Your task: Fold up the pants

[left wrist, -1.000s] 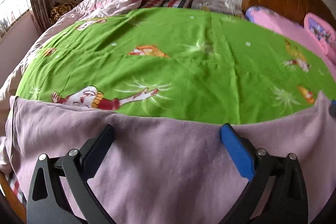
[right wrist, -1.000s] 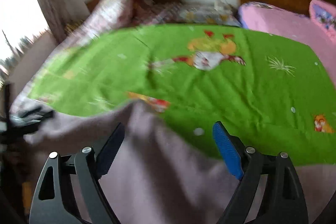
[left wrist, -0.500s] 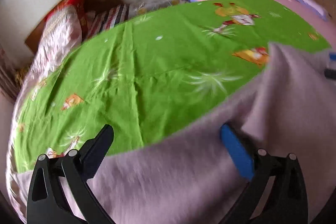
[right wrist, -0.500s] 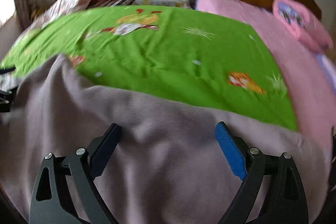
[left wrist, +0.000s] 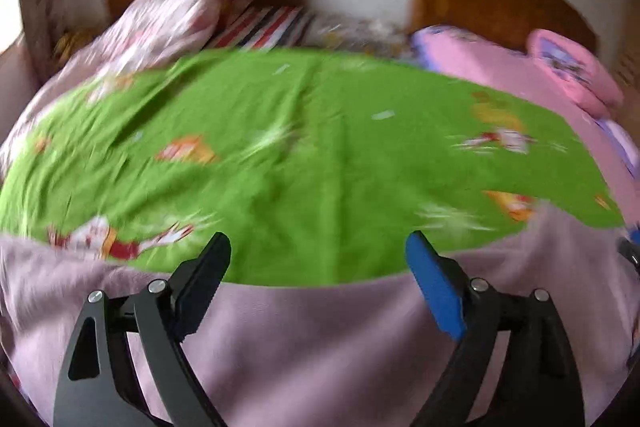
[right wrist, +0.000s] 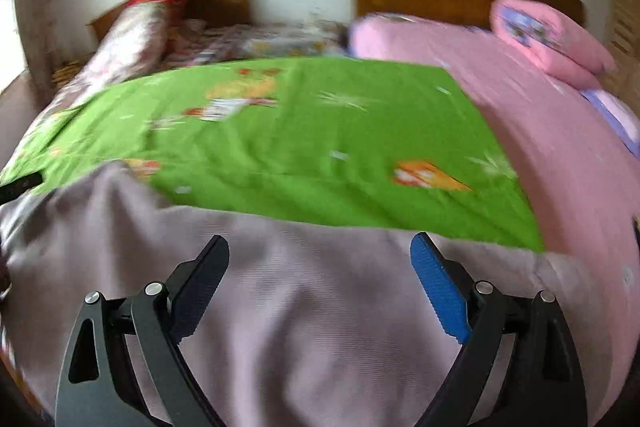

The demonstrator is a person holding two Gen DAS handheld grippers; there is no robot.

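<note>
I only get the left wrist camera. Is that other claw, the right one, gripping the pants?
Observer: No. The right gripper is open. Its jaws have just been opening, and they pinch nothing above the pants.
Operator: Where does the cloth end on that side?
Observer: Its right end lies on the pink blanket, past the edge of the green sheet.

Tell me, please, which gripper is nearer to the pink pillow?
Right. The right gripper hovers over the mauve pants toward the pink pillow's side; the left gripper works further from it, by the floral quilt.
</note>
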